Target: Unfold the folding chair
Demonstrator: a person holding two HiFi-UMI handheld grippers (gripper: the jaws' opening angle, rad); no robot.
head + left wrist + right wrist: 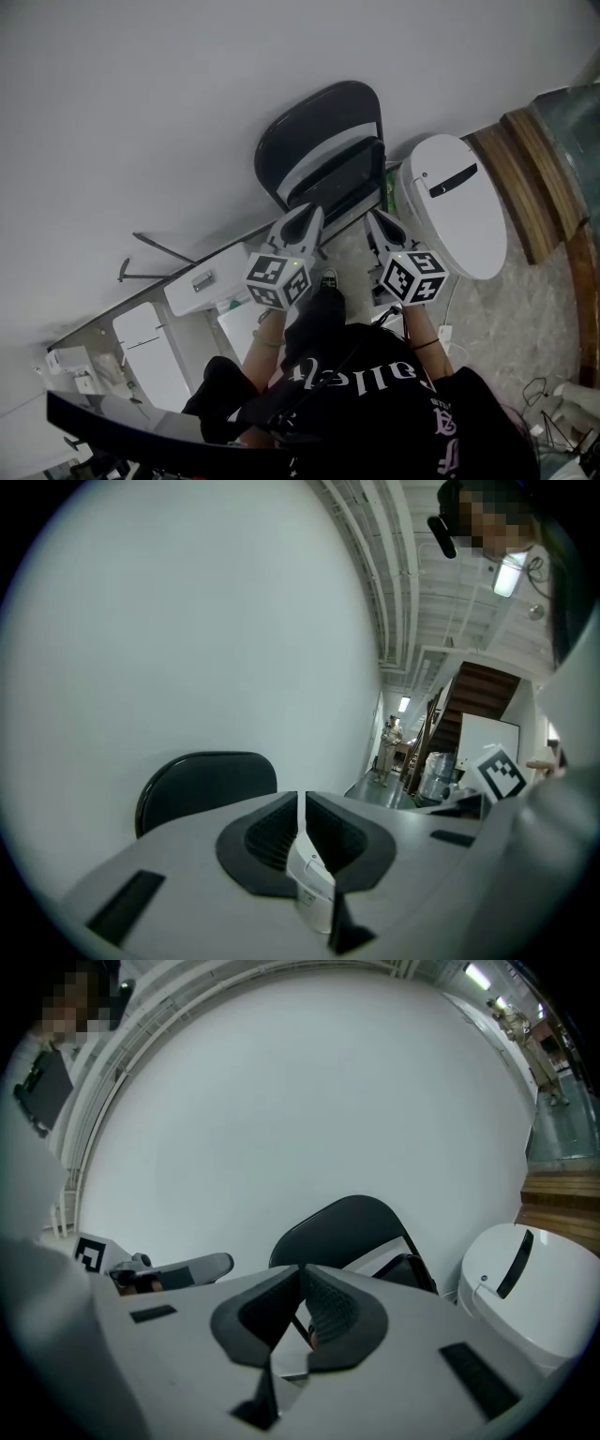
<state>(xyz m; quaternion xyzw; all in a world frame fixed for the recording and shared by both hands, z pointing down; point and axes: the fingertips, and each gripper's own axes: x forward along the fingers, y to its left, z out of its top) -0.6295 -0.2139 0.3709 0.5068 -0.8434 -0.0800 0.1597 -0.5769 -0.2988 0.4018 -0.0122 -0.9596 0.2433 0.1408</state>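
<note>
— Where is the folding chair (pixel 323 141) being seen?

— It is being seen close against the white wall (pixel 187 94), straight in front of the person (pixel 375 384). In the head view its dark backrest (pixel 309 117) is lying above and its seat (pixel 349 183) just below. The seat is being kept up near the back, so the chair is not yet being shown as opened.

— And how is the left gripper (pixel 311 212) being held?

— Its jaws are being kept fully together, and nothing is being held between them. In the left gripper view the closed tips (pixel 300 801) are pointing at the wall, with the chair (pixel 206 785) just to their left and apart from them.

— Is the right gripper (pixel 375 217) being held the same way?

— Yes, its jaws are also being kept closed and empty. In the right gripper view the chair (pixel 347 1232) is standing right behind the meeting pads (pixel 302 1277). No contact with it is being shown in either gripper view. In the head view both grippers are being held side by side near the lower edge of the seat.

— What is being seen around the chair?

— A white rounded object (pixel 450 206) with a black slot is standing just beside the chair on the right — it is showing in the right gripper view too (pixel 534 1283). Further right, wooden steps (pixel 525 178) are being seen above the speckled floor (pixel 506 319).
</note>
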